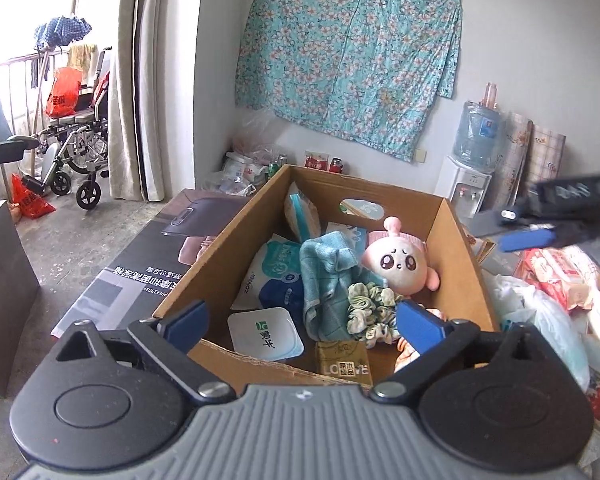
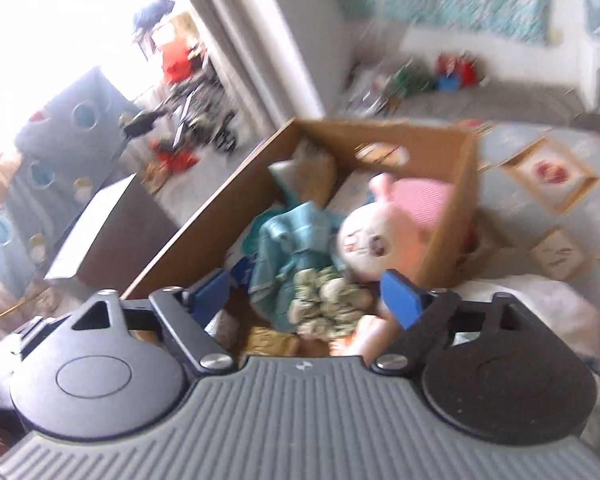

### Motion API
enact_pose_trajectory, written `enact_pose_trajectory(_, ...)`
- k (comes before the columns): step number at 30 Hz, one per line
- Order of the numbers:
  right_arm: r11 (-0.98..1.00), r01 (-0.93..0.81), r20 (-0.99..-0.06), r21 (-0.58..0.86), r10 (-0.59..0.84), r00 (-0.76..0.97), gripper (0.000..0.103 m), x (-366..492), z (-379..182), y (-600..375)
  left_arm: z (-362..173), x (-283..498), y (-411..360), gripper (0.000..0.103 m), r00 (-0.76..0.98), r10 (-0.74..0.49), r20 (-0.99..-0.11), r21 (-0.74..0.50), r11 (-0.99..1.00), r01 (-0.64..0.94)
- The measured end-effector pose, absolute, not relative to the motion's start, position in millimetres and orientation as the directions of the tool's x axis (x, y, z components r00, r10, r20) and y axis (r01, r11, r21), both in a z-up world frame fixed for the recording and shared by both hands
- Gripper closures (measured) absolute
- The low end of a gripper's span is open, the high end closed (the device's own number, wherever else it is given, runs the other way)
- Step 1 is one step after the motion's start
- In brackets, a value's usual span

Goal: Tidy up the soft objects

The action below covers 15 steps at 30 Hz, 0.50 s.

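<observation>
An open cardboard box holds a pink plush doll, a teal cloth, a green-white scrunchie, tissue packs and a white tub. My left gripper is open and empty above the box's near edge. My right gripper is open and empty over the box; its view is blurred, with the scrunchie, cloth and doll ahead. The right gripper also shows at the right edge of the left wrist view.
A large flat printed carton lies left of the box. Plastic bags and snack packs are piled on the right. A water dispenser, a floral sheet on the wall and a wheelchair stand behind.
</observation>
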State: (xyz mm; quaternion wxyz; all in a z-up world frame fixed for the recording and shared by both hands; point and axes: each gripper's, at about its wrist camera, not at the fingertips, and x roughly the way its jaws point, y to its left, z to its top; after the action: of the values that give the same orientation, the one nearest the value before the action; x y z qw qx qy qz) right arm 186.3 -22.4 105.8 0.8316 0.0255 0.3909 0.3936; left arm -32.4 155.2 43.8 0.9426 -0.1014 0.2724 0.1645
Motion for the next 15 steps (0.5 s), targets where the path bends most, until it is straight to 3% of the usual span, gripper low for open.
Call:
enact_pose_trajectory(2,0.739,-0.606,-0.609,0.296,0.634,0.476,0.016,164,109,-49,46,-36,152,0.0,0.797,0.256,-0.547,-0.105,0.923,-0.369)
enact_pose_trajectory(5,0.808,-0.549,-0.581,0.212,0.556,0.594,0.001,129,108,-76,50,-41,144,0.0,0.786,0.262,-0.56,-0.104,0.919,-0.38)
enact_pose_trajectory(10,0.892,-0.443,-0.561,0.088,0.412,0.718,0.001,82,86,-97,53,-47,128,0.0,0.762,0.234,-0.603,-0.11,0.923,-0.37)
enact_pose_trajectory(15,0.925,-0.376,-0.597,0.054,0.332,0.73,0.001,58,66,-104,49,-49,100,0.0,0.715,0.34,-0.611,0.021,0.91,-0.415)
